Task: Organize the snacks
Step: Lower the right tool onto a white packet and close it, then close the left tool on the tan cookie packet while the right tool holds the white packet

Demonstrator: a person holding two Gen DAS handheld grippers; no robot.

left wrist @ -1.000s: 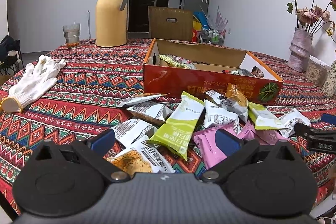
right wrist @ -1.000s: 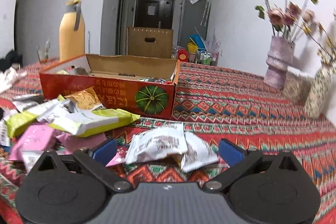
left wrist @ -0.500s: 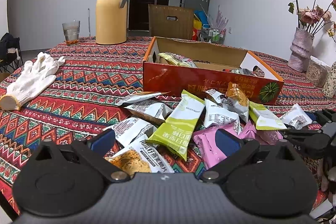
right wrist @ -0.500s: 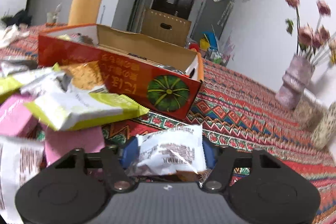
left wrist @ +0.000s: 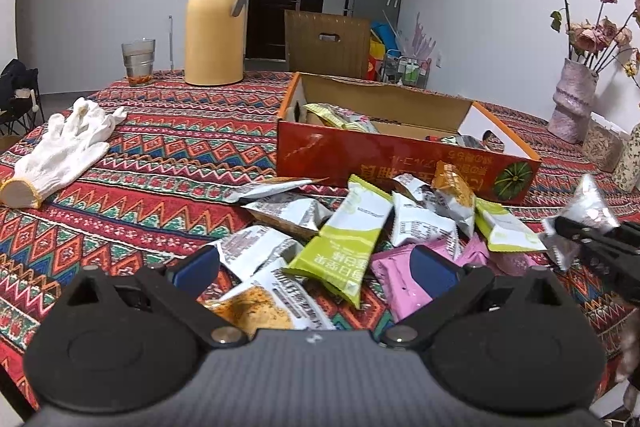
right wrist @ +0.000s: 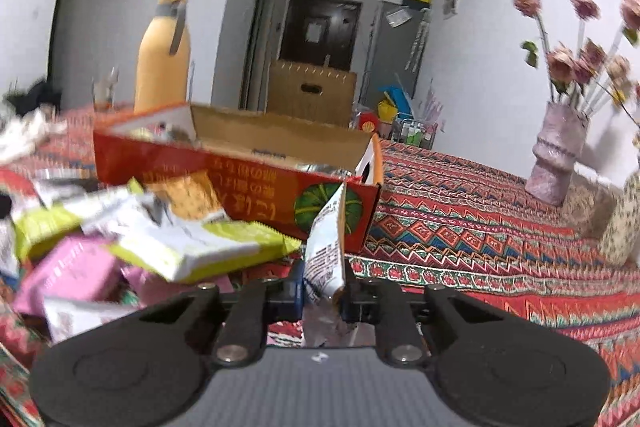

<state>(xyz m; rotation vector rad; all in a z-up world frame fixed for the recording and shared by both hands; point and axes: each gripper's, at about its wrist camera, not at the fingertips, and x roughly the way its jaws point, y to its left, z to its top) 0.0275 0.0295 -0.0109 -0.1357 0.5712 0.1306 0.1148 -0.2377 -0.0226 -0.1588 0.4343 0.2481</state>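
A heap of snack packets (left wrist: 352, 227) lies on the patterned tablecloth in front of an open orange cardboard box (left wrist: 400, 155) that holds a few packets. My right gripper (right wrist: 322, 297) is shut on a white-and-silver snack packet (right wrist: 326, 251), which stands up on edge between the blue pads, in front of the box (right wrist: 240, 179). In the left wrist view the same packet (left wrist: 588, 211) sticks up from the right gripper (left wrist: 560, 227) at the right edge. My left gripper (left wrist: 316, 267) hovers open over the near side of the heap, with nothing pinched.
A white glove (left wrist: 64, 147) lies at the left. A yellow thermos jug (left wrist: 216, 23) and a glass (left wrist: 138, 61) stand at the back. A pink vase with dried flowers (left wrist: 572, 107) and patterned jars (right wrist: 624, 223) stand at the right.
My right gripper closed from wide open onto the white-and-silver packet and lifted it off the cloth, turning it upright. The left gripper has held still.
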